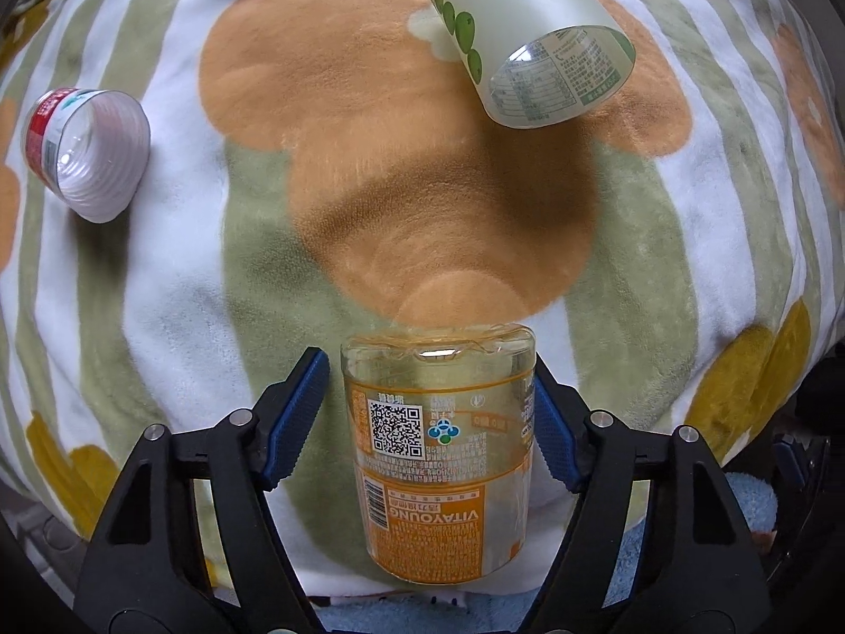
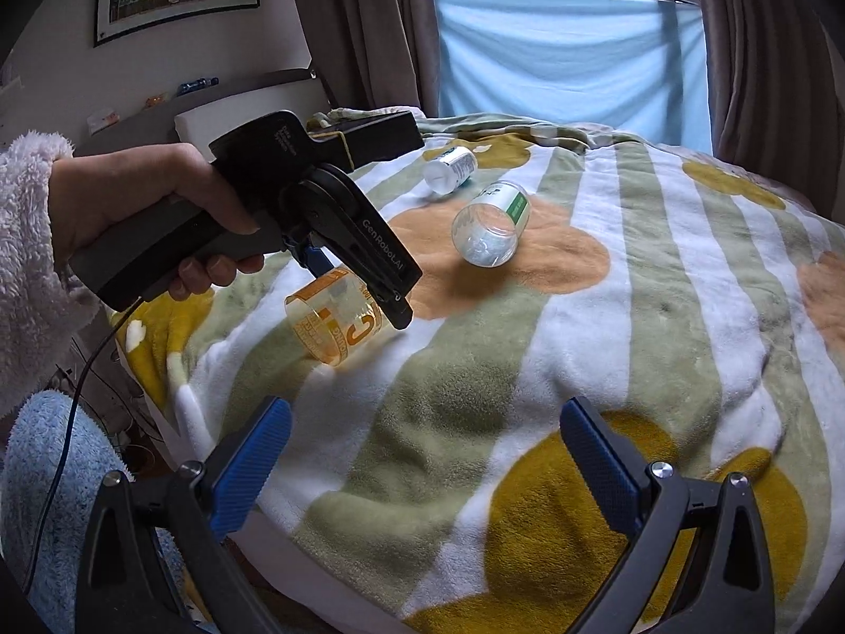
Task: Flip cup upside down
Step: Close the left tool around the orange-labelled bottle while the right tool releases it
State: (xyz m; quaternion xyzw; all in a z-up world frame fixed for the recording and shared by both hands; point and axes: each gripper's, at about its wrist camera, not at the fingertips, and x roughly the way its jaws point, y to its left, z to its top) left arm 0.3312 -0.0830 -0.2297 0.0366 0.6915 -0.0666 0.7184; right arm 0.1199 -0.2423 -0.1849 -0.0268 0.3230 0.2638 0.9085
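1. The left gripper has its blue pads against both sides of the orange-label cup; in the right wrist view the cup hangs tilted just above the striped blanket, not resting on it.
2. The right gripper is spread wide with nothing between its fingers, well apart from the orange-label cup.
3. Judged step: the cup is lifted and part-way through its turn, not yet set down.
4. Beyond the orange-label cup lies a green-label cup on its side; to its left lies a red-label cup, also tipped over.
5. Next move likely calls for rolling the wrist until the mouth faces down, then lowering it onto a flat patch of blanket before letting go; soft plush could tip it.
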